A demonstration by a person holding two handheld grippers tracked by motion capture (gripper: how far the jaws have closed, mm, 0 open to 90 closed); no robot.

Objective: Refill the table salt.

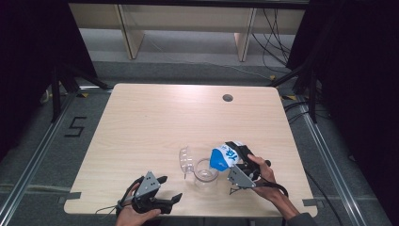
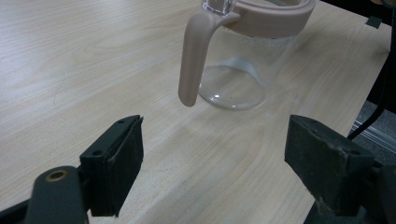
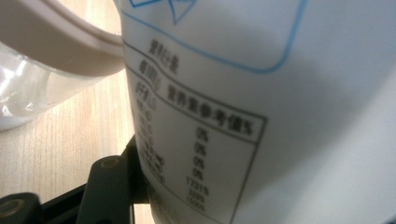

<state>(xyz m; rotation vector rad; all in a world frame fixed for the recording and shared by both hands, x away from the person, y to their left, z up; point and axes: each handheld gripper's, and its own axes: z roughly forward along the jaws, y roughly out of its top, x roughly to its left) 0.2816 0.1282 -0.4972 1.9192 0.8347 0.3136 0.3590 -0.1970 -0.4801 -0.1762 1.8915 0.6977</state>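
Nearest the person, by the table's [image 1: 141, 113] near edge toward its left corner, the left gripper [image 1: 167, 189] rests low with its jaws spread wide and nothing between them. In the left gripper view the two black pads [image 2: 119, 158] stand far apart over bare wood.

Just beyond, near the middle of the near edge, stands the clear jug [image 1: 205, 170] with a pale pinkish rim and handle. A clear lid [image 1: 185, 159] lies just beside it on its left. The left gripper view shows the jug [image 2: 243, 65] upright and its handle [image 2: 194, 56] hanging toward the camera, details too small to read from above.

To the jug's right, the right gripper [image 1: 237, 157] clamps a white and blue pouch [image 1: 225, 157], tipped so its blue end hangs over the jug's mouth. The right gripper view gives what the high view cannot: the pouch [image 3: 261, 102] carries a printed table in black, and the jug's rim [image 3: 60, 46] sits close behind it on the left. One jaw presses on the pouch low in that view; the pouch hides the other.

Farther off, near the far edge toward the right corner, is a round cable hole [image 1: 227, 98].
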